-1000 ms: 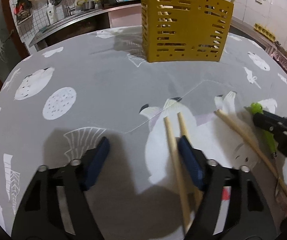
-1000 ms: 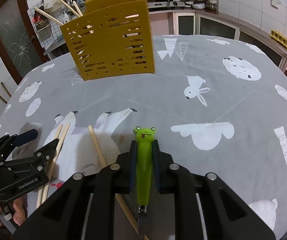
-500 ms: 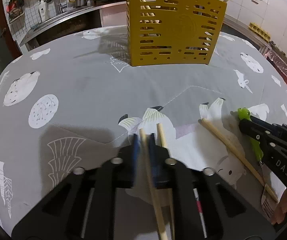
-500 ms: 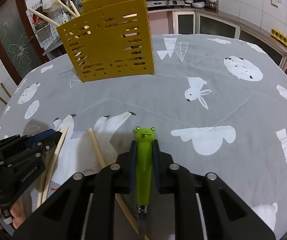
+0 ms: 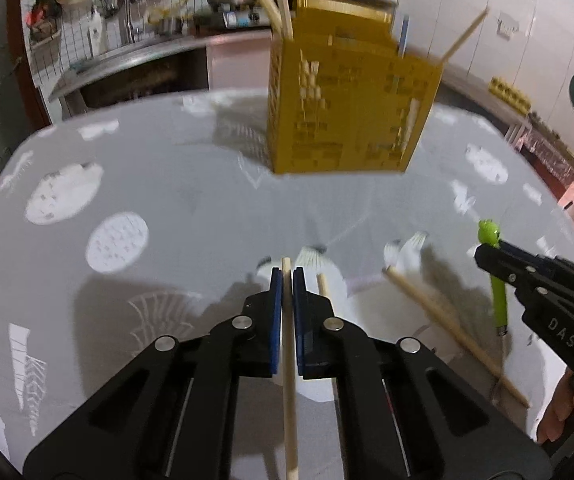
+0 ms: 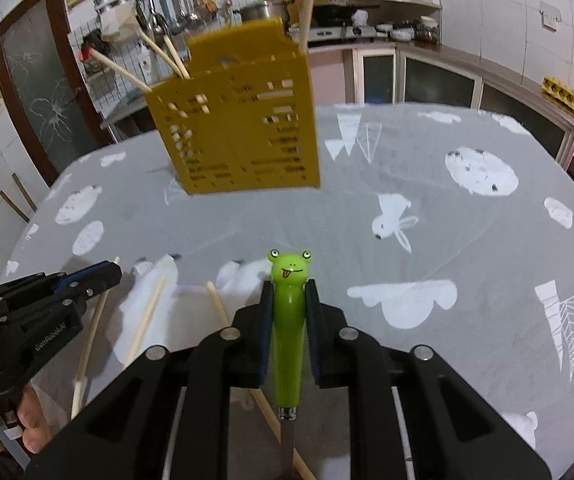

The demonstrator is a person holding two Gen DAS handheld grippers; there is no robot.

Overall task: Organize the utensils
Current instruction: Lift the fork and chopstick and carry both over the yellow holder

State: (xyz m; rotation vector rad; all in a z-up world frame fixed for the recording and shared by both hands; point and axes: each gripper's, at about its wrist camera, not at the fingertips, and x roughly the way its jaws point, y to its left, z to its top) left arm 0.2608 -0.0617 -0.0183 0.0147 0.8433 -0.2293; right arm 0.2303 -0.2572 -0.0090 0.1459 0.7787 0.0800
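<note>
**A:** Is any writing legible?

**B:** "DAS" shows on the right gripper (image 5: 487,258), and a blurred word beginning "Gen" on the left gripper (image 6: 105,274).

**A:** What has changed?

**B:** A second ago the left jaws were spread; now they clamp one chopstick (image 5: 288,360), raised off the grey tablecloth (image 5: 167,184).

**A:** And the right?

**B:** It grips the green frog-handled utensil (image 6: 288,320). Two chopsticks (image 6: 149,316) lie on the cloth; the yellow utensil holder (image 6: 239,136) stands beyond.
</note>
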